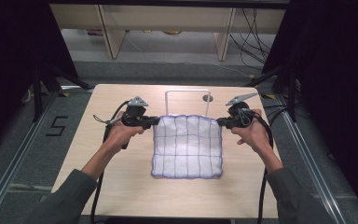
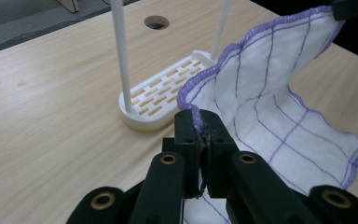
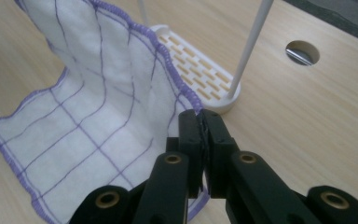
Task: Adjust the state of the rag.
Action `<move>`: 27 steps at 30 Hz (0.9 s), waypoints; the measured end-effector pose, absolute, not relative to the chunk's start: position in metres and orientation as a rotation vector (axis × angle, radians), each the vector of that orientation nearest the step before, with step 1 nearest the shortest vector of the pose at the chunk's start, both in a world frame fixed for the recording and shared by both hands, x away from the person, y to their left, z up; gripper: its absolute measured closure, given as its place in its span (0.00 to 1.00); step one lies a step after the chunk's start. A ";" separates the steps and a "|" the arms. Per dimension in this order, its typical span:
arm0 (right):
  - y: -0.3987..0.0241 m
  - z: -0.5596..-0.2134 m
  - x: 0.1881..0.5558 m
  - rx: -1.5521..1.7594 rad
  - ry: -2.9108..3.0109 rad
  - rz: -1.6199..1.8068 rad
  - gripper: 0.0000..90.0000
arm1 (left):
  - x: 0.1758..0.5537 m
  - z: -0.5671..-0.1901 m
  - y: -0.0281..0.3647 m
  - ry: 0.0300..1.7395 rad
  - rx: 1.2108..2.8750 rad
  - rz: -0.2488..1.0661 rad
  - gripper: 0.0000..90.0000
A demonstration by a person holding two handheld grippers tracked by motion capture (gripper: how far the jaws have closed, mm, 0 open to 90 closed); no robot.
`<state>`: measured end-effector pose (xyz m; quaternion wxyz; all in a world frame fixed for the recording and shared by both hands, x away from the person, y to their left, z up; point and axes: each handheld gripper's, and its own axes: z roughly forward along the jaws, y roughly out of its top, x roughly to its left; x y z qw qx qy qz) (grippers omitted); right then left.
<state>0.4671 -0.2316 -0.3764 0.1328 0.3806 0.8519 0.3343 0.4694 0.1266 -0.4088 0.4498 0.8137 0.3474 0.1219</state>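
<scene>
Two tongs, left tongs (image 1: 154, 121) and right tongs (image 1: 220, 122), are clamped on the checked cloth's (image 1: 187, 145) far corners; next, it probably needs lifting over the white rack (image 1: 187, 91).

Quick rundown of what can't be read here. The corners of the cloth (image 1: 187, 145) are buried between the jaws of the left gripper (image 2: 201, 122) and right gripper (image 3: 202, 120), so the pinched bits are hidden. In both gripper views the white rack (image 2: 161, 91) has its posts chopped off by the top edge, and the cloth covers part of its slotted base. The cloth's near side also runs out of the bottom of the left gripper view. In the high view the rack's base sits behind the lifted cloth edge. The stuff on the floor past the table (image 1: 121, 186) is too small and dark to make out.
</scene>
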 end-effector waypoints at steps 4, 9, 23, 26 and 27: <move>-0.239 -0.390 0.451 1.074 2.503 0.982 0.97 | 0.455 -0.426 0.130 0.815 2.073 0.313 0.95; -0.246 -0.411 0.430 1.035 2.500 1.032 0.97 | 0.433 -0.447 0.131 0.787 2.078 0.312 0.95; -0.254 -0.447 0.373 0.958 2.522 1.053 0.97 | 0.380 -0.487 0.134 0.712 2.078 0.322 0.95; -0.253 -0.461 0.368 0.983 2.533 1.051 0.97 | 0.377 -0.500 0.130 0.715 2.102 0.316 0.94; -0.254 -0.465 0.369 0.969 2.538 1.056 0.97 | 0.377 -0.503 0.130 0.710 2.124 0.315 0.93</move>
